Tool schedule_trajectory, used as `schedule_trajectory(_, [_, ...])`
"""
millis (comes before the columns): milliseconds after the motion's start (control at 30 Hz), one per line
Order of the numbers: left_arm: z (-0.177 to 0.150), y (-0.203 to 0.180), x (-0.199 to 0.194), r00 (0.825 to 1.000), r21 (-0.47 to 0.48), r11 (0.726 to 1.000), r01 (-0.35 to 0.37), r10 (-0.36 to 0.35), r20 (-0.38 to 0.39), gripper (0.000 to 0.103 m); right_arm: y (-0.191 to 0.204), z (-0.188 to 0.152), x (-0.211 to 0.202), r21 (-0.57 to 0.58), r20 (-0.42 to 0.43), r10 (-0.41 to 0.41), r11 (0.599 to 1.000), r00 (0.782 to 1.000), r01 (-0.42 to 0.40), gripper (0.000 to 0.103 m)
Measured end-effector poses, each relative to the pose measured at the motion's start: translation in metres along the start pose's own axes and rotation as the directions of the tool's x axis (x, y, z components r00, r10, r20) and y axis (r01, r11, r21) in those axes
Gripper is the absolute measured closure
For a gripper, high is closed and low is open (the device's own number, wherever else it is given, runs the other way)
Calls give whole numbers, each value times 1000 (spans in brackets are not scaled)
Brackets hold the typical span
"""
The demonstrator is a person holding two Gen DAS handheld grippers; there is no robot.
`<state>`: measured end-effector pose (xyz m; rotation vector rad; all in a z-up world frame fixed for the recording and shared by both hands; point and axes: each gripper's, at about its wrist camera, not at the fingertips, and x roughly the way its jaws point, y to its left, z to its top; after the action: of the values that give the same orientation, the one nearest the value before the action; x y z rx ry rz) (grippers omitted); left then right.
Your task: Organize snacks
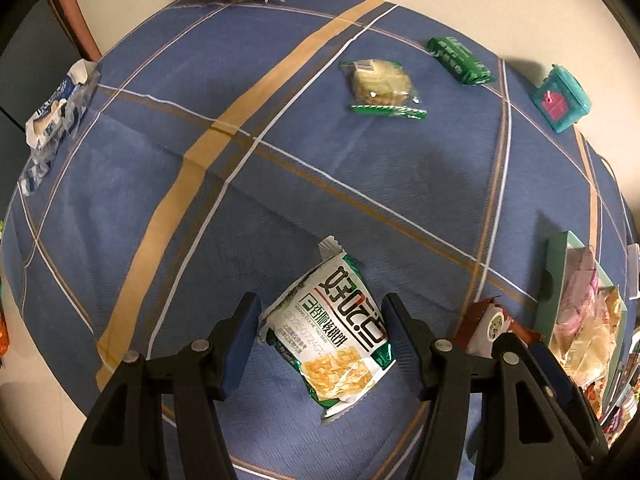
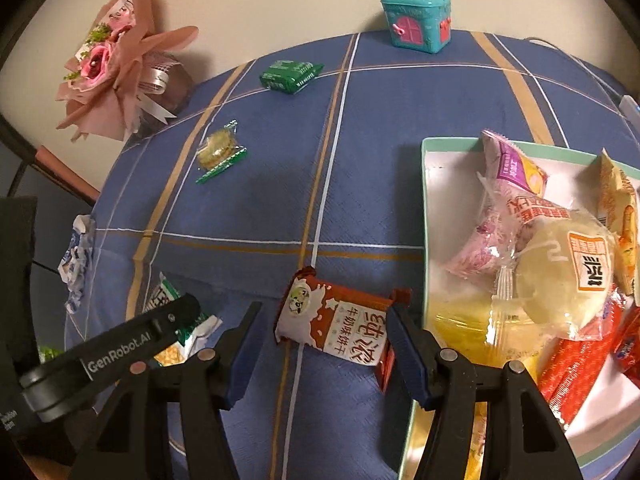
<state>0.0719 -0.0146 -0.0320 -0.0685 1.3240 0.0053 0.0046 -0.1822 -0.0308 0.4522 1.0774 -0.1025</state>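
Two tools spread over snack packets on the counter

Left tool straddles the green-white packet without pinching; right tool straddles the brown biscuit packet, with its right finger at the packet's end. Only the right view shows the full tray beside it.

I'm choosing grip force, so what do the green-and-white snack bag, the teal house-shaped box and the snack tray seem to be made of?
Green-and-white snack bag: glossy plastic film, going by its crinkles and crimped ends. Teal house-shaped box: probably hard moulded plastic or painted tin, with smooth shiny walls. Snack tray: likely matte cardboard, with thin straight walls.
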Motion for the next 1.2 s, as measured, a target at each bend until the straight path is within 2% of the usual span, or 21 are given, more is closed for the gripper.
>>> schedule_trajectory(300, [3,13,3,1000,-38,999,10,-11,-6,39,1,5,6,28,10,-11,1000,1000,11,38])
schedule_trajectory(433, [2,14,2,1000,-45,999,25,-25,-6,39,9,5,8,-8,8,-36,999,999,36,37])
schedule_trajectory(800, [1,19,1,999,-85,996,39,-39,-1,39,28,3,10,-57,3,10,998,1000,-10,37])
schedule_trajectory(967, [-1,20,1,999,-96,994,51,-52,1,39,18,4,9,-36,4,-54,998,999,54,37])
schedule_trajectory(1200, [3,27,-2,997,-110,991,71,-72,-3,39,7,6,8,-9,-9,-99,995,995,99,37])
